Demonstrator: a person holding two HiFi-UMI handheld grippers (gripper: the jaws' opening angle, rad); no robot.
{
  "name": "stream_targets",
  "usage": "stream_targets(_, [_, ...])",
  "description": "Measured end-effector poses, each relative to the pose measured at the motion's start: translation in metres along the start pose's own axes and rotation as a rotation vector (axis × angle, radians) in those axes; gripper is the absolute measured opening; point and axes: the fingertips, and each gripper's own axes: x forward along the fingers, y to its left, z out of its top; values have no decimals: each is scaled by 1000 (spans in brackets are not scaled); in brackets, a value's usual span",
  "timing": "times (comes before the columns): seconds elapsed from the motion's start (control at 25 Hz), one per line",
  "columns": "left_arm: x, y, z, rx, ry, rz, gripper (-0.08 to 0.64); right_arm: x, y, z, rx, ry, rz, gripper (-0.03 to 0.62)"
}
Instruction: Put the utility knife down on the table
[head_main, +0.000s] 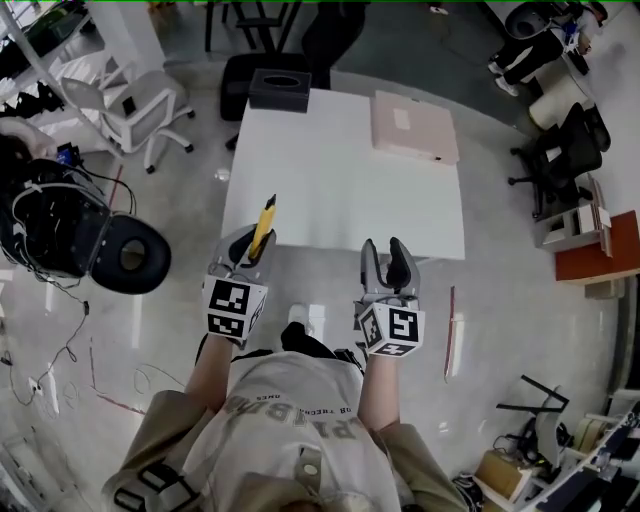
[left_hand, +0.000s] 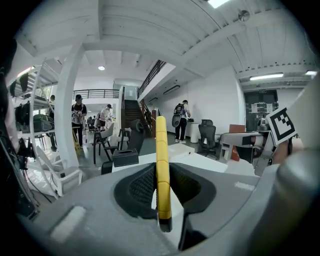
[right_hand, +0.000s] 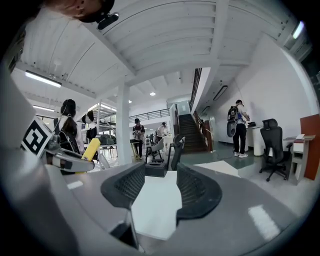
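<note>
A yellow utility knife (head_main: 263, 225) stands up between the jaws of my left gripper (head_main: 250, 250), which is shut on it just short of the white table's (head_main: 340, 190) near edge. In the left gripper view the knife (left_hand: 162, 165) rises upright from between the black pads, its yellow body pointing away over the table (left_hand: 210, 162). My right gripper (head_main: 385, 262) hovers at the near edge of the table, open, with nothing between its pads (right_hand: 200, 192). From the right gripper view the knife's yellow tip (right_hand: 91, 149) shows at the left.
A black tissue box (head_main: 280, 89) sits at the table's far left corner and a pink flat box (head_main: 415, 126) at the far right. Office chairs (head_main: 135, 110) stand around the table. People stand in the background of both gripper views.
</note>
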Motion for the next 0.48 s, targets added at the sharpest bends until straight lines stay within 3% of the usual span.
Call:
stream_targets(0.2, [19, 0, 13, -17, -16, 28, 77, 27, -16, 6, 6, -5, 56, 195])
stream_targets(0.48, [37, 8, -5, -28, 62, 27, 77, 51, -17, -15, 27, 64, 93, 195])
